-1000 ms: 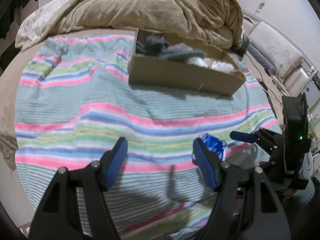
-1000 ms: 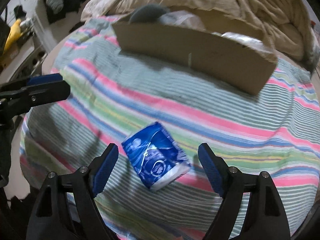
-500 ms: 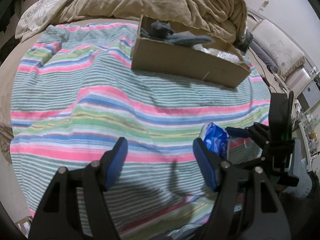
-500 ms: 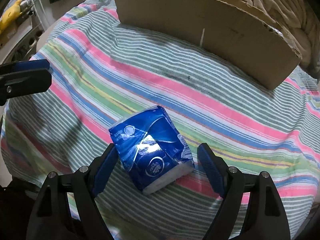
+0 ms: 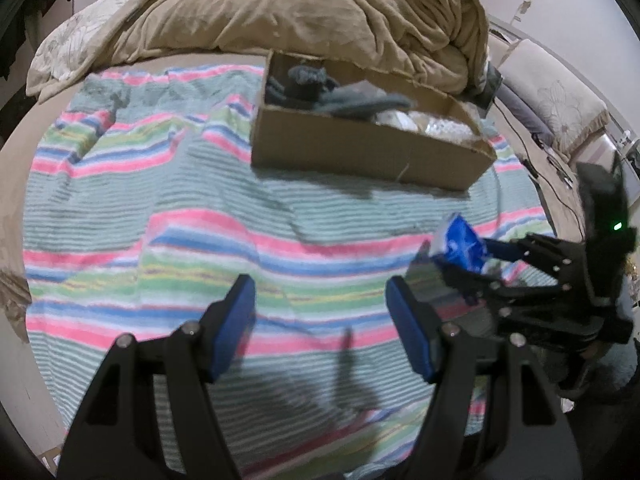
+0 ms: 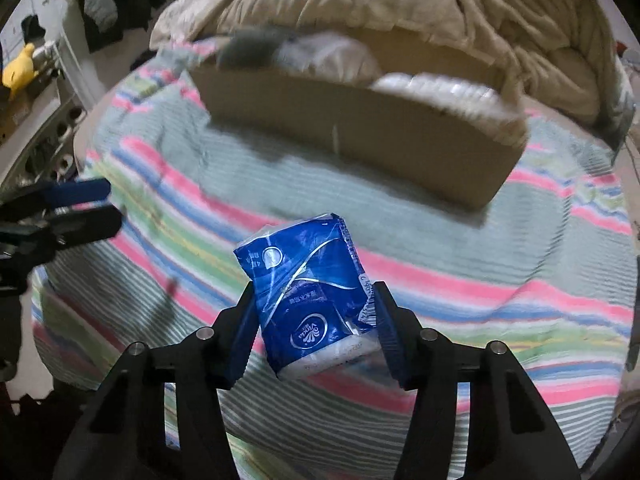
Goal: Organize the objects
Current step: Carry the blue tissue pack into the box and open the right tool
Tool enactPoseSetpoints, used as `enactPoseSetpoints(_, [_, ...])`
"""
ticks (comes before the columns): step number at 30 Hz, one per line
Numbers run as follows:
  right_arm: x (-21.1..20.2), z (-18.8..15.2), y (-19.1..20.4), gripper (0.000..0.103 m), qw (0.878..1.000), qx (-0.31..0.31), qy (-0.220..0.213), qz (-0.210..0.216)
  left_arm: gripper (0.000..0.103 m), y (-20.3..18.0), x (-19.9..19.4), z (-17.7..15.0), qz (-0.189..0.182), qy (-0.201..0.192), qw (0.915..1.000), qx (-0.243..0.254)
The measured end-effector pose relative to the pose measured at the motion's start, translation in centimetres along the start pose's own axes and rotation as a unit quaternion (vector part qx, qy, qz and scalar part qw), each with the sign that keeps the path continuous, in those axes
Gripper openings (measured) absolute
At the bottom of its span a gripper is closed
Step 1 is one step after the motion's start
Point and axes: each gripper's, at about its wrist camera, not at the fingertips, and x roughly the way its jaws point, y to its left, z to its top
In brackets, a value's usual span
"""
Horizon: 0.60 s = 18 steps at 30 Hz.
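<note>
Two claws, right claw (image 6: 316, 320) gripping blue tissue pack (image 6: 310, 296), left claw (image 5: 320, 320) open above striped blanket (image 5: 160, 220)

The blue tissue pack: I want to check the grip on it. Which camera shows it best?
The right wrist view. The blue tissue pack sits large and central, pinched at its sides by the right gripper, label readable. The left wrist view shows it only small and blurred at the right edge, partly hidden by that gripper.
</note>
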Motion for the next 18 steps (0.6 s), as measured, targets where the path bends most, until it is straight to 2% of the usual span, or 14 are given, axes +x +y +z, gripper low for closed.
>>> enactPoseSetpoints(9, [-3.4,3.5,-1.4,0.058,0.998,0.022,-0.059,-0.001,0.069,-0.4,0.2,2.0,-0.001,-0.014,0.9999,0.006])
enactPoseSetpoints(18, [-3.2,6.9,-4.1,0.059,0.995,0.037,-0.088,-0.03,0.069,-0.1,1.2,3.3,0.0,-0.012,0.9999,0.005])
